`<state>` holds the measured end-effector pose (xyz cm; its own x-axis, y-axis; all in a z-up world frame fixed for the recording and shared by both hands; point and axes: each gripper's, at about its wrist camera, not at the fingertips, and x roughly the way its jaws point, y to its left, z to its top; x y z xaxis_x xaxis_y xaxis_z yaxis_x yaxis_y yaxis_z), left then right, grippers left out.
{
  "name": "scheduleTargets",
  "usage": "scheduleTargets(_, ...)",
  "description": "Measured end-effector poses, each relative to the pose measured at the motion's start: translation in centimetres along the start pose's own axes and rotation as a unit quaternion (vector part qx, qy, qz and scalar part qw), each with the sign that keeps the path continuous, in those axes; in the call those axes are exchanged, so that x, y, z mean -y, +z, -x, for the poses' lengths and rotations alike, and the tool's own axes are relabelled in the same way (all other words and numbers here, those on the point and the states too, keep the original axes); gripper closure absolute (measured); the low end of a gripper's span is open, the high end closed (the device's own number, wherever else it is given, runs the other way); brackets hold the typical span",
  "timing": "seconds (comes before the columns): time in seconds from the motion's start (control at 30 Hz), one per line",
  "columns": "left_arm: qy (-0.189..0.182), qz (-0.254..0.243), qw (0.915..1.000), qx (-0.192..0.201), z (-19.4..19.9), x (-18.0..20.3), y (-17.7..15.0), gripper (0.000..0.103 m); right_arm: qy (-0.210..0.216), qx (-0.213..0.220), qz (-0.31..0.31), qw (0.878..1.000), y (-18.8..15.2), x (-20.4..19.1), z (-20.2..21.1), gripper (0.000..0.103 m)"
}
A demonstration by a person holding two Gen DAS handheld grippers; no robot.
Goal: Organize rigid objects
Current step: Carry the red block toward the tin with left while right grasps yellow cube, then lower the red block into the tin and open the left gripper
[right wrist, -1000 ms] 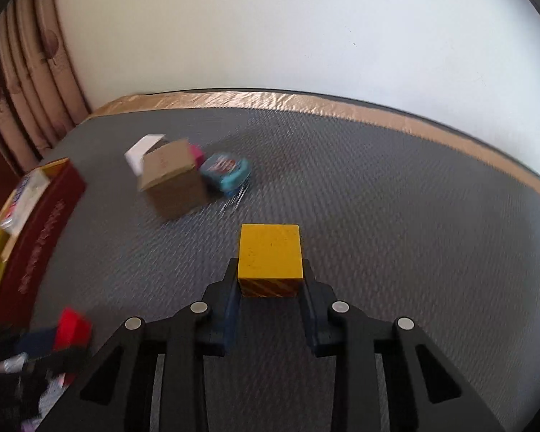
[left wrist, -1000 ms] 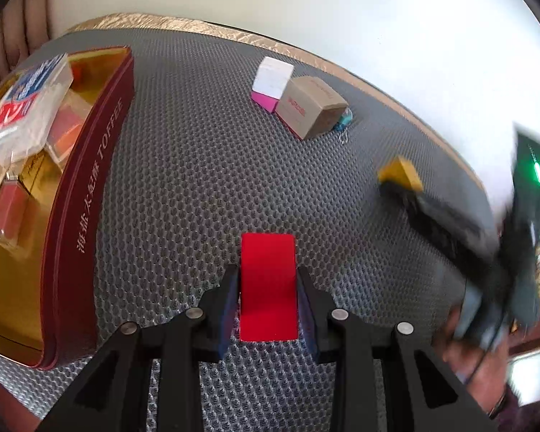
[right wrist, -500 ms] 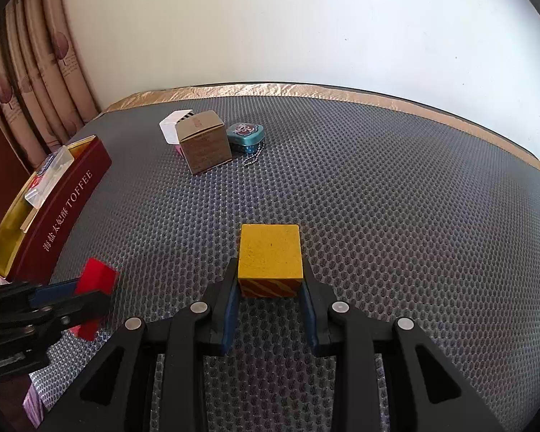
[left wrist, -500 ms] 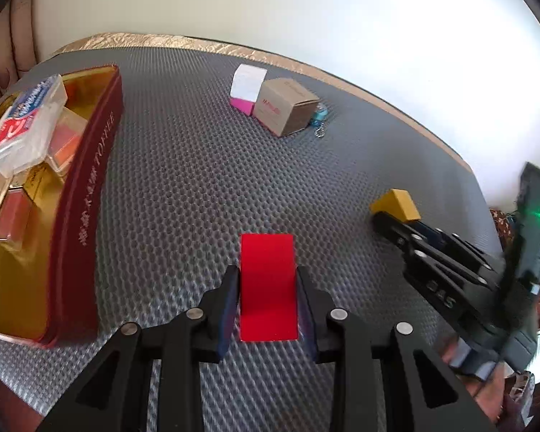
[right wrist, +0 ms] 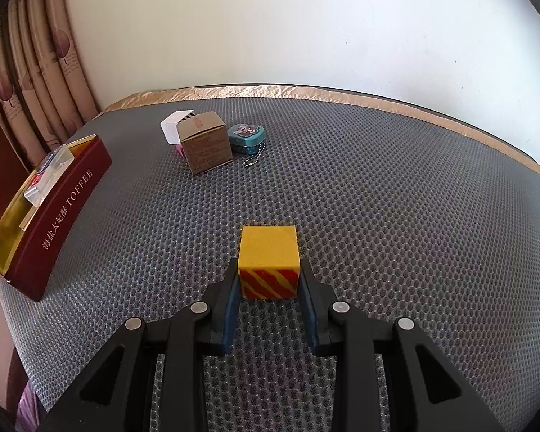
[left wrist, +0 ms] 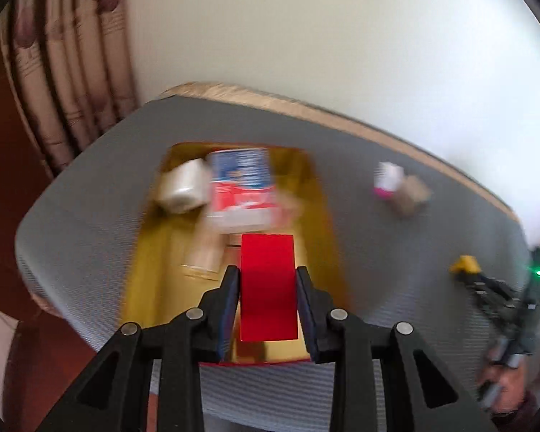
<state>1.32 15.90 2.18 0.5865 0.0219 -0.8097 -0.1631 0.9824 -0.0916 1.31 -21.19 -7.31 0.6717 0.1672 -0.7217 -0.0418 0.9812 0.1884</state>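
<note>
Brown cardboard box (right wrist: 206, 142), white box (right wrist: 175, 126), teal tin (right wrist: 246, 138) clustered on grey mesh tabletop (right wrist: 396, 208). Maroon gold-lined toffee tin (right wrist: 57, 212) holds packets. Red flat block (left wrist: 268, 286) is pinched by left hand-held gripper (left wrist: 267, 284), yellow striped cube (right wrist: 269, 261) by right hand-held gripper (right wrist: 269, 288).

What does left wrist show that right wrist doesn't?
Left wrist only: the red block clamped in the left gripper, seen over the open tin's gold interior, and a pale roll inside the tin; all blurred.
Right wrist only: the yellow striped block clamped in the right gripper, the teal tin with a ball chain, and the TOFFEE lettering.
Both: the toffee tin, brown carton, white box, grey mat.
</note>
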Motion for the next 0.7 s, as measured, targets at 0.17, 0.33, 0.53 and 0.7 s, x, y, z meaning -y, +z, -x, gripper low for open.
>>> scheduleTargets(0.17,0.012,0.026,0.9994,-0.022,-2.4,-3.7,0.6,0.072,-0.001,-0.007,0.004,1.000,0.0,0.0,-0.2,0.074)
scheduleTargets(0.33,0.025,0.009,0.9994,-0.022,-3.8,-4.8,0.2,0.072,-0.004,-0.014,0.005,1.000,0.0,0.0,-0.4,0.073)
scheduleTargets(0.53,0.027,0.010,0.9990,-0.034,-5.8,-4.7,-0.3,0.072,-0.007,-0.017,0.007,1.000,0.0,-0.1,-0.6,0.073)
scheduleTargets(0.7,0.040,-0.007,0.9989,-0.024,-5.8,-4.3,-0.5,0.072,-0.009,-0.019,0.007,1.000,0.0,-0.2,-0.7,0.073)
